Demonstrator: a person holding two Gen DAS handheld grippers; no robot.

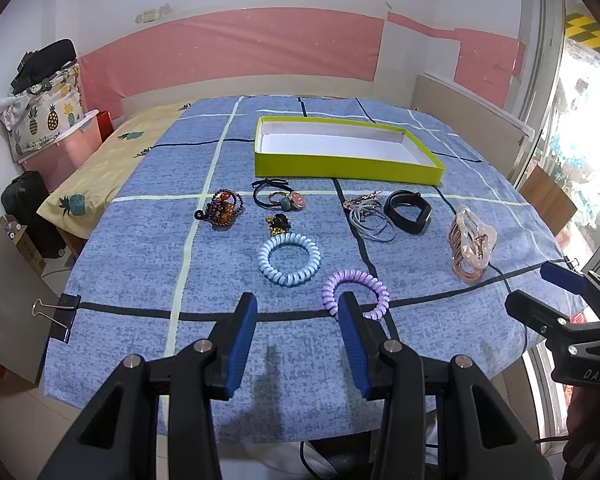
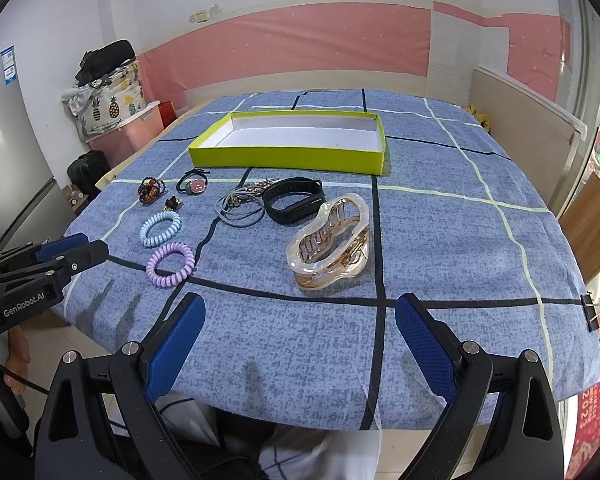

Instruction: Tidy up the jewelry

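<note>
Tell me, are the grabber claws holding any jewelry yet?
No, nothing is held. The left gripper and right gripper are both open above the blue checked tablecloth, with nothing between their fingers.

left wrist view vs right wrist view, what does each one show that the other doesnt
Only the left wrist view shows the binder clip on the cloth's left edge and the yellow pineapple sheet beside the table. Only the right wrist view shows a binder clip on the right edge and a hand gripping the left tool's handle. Both show the empty green box, blue coil hair tie, purple coil hair tie, black band, clear claw clip, and the left gripper and right gripper, each open and empty.
</note>
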